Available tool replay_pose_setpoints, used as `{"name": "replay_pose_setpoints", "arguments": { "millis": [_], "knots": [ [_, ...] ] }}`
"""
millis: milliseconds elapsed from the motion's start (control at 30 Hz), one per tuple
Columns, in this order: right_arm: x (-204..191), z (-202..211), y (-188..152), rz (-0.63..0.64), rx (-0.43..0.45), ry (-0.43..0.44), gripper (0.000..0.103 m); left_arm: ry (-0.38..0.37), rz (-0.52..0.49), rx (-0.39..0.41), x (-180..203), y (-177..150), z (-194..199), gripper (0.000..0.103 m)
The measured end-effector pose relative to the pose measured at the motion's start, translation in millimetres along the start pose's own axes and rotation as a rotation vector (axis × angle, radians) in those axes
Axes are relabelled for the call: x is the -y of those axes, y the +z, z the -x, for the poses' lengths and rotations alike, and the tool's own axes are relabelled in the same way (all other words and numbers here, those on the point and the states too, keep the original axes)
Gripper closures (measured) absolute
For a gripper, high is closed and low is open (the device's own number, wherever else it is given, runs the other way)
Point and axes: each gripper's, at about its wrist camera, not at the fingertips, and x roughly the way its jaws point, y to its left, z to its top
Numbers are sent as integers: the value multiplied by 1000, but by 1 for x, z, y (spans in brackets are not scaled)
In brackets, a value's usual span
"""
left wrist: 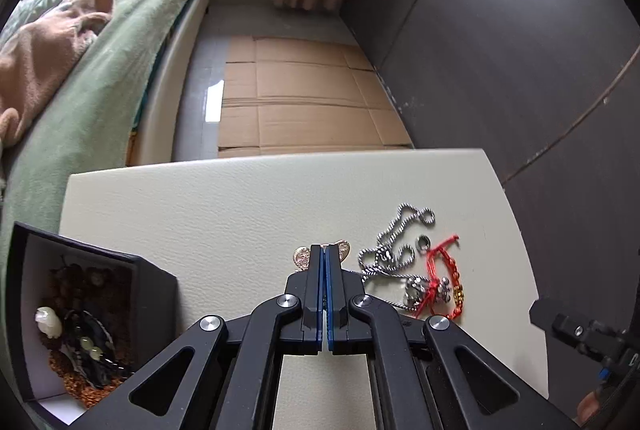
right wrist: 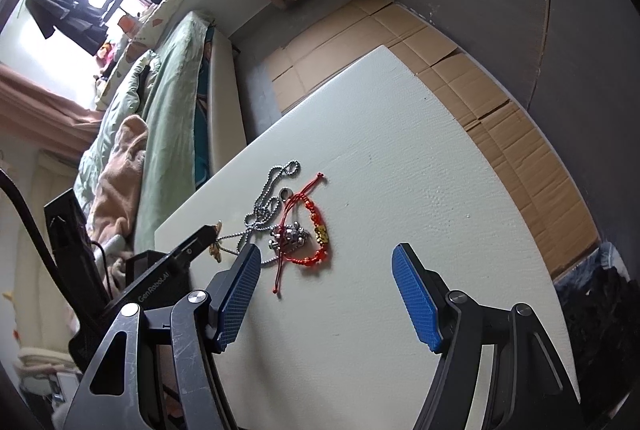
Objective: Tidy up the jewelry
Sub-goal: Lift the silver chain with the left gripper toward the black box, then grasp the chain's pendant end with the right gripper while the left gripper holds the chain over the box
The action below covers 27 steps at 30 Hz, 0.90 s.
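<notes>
Black jewelry box (left wrist: 80, 314) sits at the table's (left wrist: 224, 205) left; the left gripper (left wrist: 324, 250) is pinched on what looks like a gold pendant (left wrist: 301, 257); silver chain (left wrist: 394, 242) and red bracelet (left wrist: 442, 278) lie right; the right gripper (right wrist: 324, 262) gapes wide

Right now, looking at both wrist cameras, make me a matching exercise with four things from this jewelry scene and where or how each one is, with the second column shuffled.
Column one:
1. gold pendant
2. red cord bracelet
3. white carved charm
4. right gripper

Column two:
A. inside the black box
B. open, fingers wide apart above the table
C. pinched at the tips of the shut left gripper
D. lying on the table beside the silver chain

Pairs: 1-C, 2-D, 3-A, 4-B
</notes>
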Motion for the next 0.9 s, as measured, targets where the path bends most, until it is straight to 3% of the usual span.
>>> {"name": "replay_pose_setpoints", "arguments": {
  "millis": [200, 433, 533, 700, 900],
  "knots": [
    [-4, -5, -2, 16, -8, -4, 33, 34, 47, 72, -12, 8, 18, 103],
    [-15, -24, -2, 36, -48, -9, 33, 91, -28, 157, -5, 5, 42, 103],
    [-21, -31, -2, 40, -53, 6, 36, 61, -27, 164, -10, 3, 53, 103],
    [-39, -35, -2, 59, -40, 120, 44, 11, -13, 200, -18, 0, 79, 103],
    [-57, -61, -13, 39, -124, 170, 44, -46, -13, 265, -21, -2, 119, 103]
  ]
}}
